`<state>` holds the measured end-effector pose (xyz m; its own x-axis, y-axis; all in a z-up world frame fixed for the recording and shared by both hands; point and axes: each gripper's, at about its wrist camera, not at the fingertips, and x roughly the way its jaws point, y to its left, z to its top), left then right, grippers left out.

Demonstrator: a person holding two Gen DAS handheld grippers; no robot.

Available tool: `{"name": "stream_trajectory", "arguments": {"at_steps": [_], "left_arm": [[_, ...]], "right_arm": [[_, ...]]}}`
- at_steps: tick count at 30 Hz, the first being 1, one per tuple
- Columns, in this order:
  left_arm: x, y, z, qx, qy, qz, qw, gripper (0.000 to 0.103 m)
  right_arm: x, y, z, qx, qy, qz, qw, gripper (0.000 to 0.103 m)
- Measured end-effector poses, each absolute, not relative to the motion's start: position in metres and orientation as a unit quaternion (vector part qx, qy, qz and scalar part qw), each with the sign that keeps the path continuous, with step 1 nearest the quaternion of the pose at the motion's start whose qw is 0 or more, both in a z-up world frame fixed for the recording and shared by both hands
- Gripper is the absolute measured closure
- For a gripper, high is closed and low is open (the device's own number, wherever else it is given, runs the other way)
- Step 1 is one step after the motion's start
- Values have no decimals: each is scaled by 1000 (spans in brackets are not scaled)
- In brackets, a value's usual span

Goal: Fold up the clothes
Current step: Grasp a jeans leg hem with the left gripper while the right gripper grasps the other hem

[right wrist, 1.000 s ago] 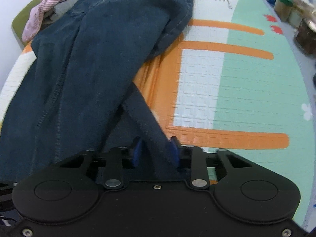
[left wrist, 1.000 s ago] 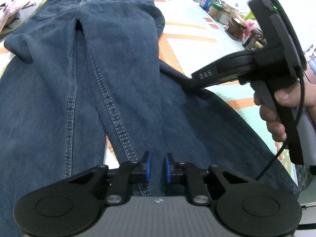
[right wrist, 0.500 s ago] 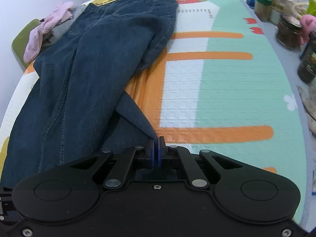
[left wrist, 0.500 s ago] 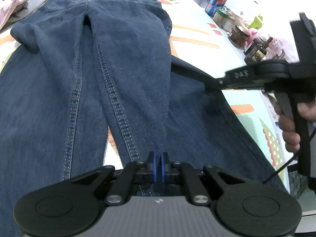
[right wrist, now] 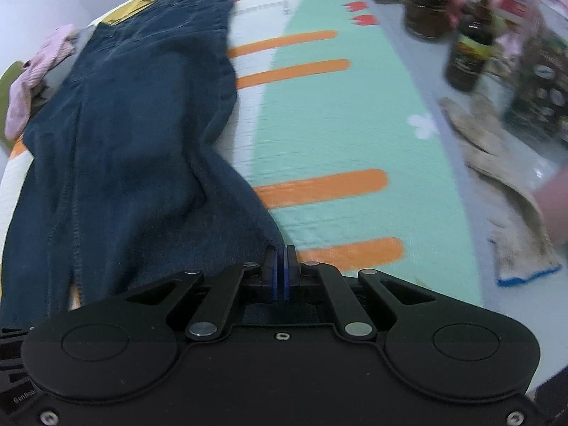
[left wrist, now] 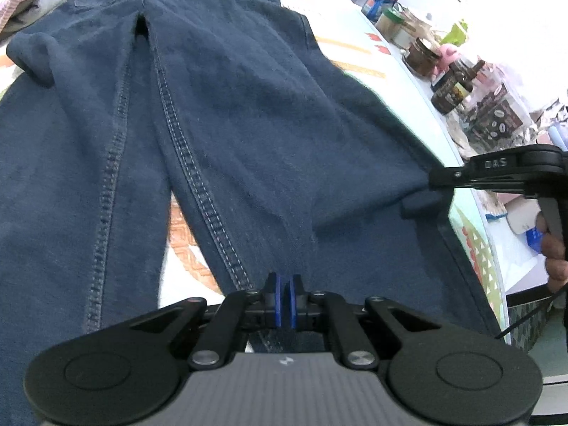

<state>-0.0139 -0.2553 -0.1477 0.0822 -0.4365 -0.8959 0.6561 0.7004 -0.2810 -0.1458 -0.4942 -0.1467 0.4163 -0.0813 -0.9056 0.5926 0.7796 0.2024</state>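
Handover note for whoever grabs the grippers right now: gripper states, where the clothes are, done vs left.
Left gripper: shut on the hem end of the dark blue denim jeans, near the inner seam.
Right gripper: shut on the outer edge of the same leg.
Jeans lie flat, legs toward you, on the green-and-orange patterned mat; a pink-and-grey clothes pile sits at the mat's far left.
Done: both grips set on one leg.
Left: no fold made yet; probably bring this leg over, then fold lengthwise.

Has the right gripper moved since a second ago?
Yes. In the left wrist view, the right gripper, shut on the jeans, has pulled the hem rightward, toward the jars.
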Motion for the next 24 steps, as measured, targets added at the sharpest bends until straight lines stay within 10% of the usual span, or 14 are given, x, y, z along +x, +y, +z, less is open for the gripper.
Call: {"name": "stream_trajectory", "arguments": {"at_steps": [24], "left_arm": [[-5,-239,-128,81,553,-361,747,77]], "right_arm": [[-152,-465,-106,204,449,-224,840,73]]}}
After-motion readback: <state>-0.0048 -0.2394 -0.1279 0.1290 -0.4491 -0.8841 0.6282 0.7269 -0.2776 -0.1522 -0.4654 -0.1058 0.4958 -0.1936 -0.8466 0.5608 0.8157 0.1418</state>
